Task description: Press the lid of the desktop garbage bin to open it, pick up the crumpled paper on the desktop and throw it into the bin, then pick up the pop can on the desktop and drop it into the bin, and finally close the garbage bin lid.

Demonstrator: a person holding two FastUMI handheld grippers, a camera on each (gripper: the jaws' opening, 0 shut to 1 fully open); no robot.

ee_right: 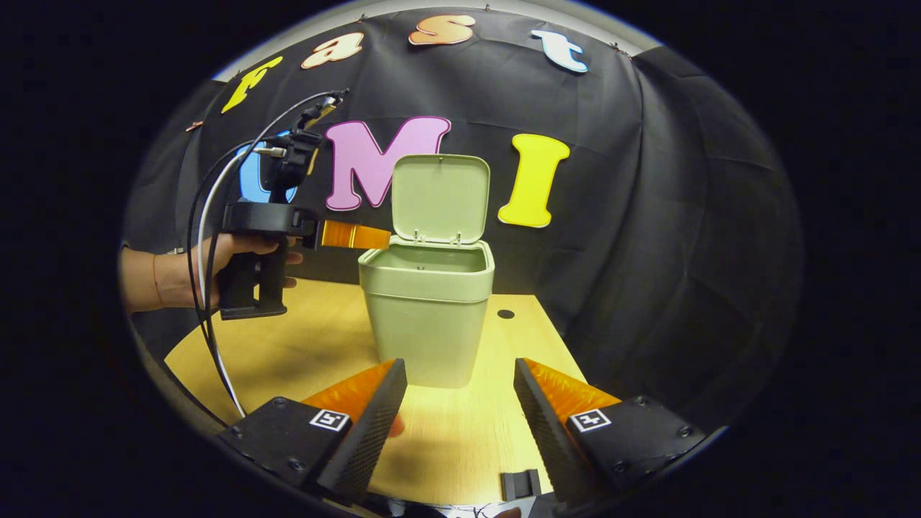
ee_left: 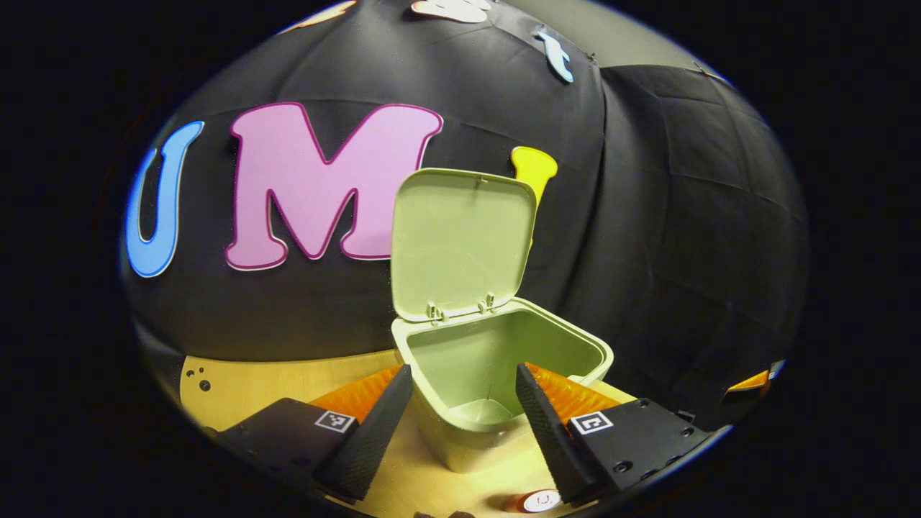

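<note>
The garbage bin [ee_right: 428, 316] stood on the wooden worktop [ee_right: 302, 352], its lid [ee_right: 440, 198] tipped upright. The left claw [ee_left: 464, 403] hung spread wide and empty just above the bin's rim; the right claw [ee_right: 457, 417] gaped wide, nearer me. What might have been the pop can [ee_left: 536, 501] lay below.

Bin [ee_right: 427, 316]: pale sage green all over, plain, no pattern. Lid [ee_right: 439, 197]: same pale green, inside face plain. Table [ee_right: 288, 345]: light yellowish wood with fine grain; one small dark round hole [ee_right: 506, 314]. Can [ee_left: 538, 501]: red with a white end, seen at the edge of the left gripper view. Cables [ee_right: 209, 237]: one black, one white. Wristband [ee_right: 154, 279]: thin, reddish.
</note>
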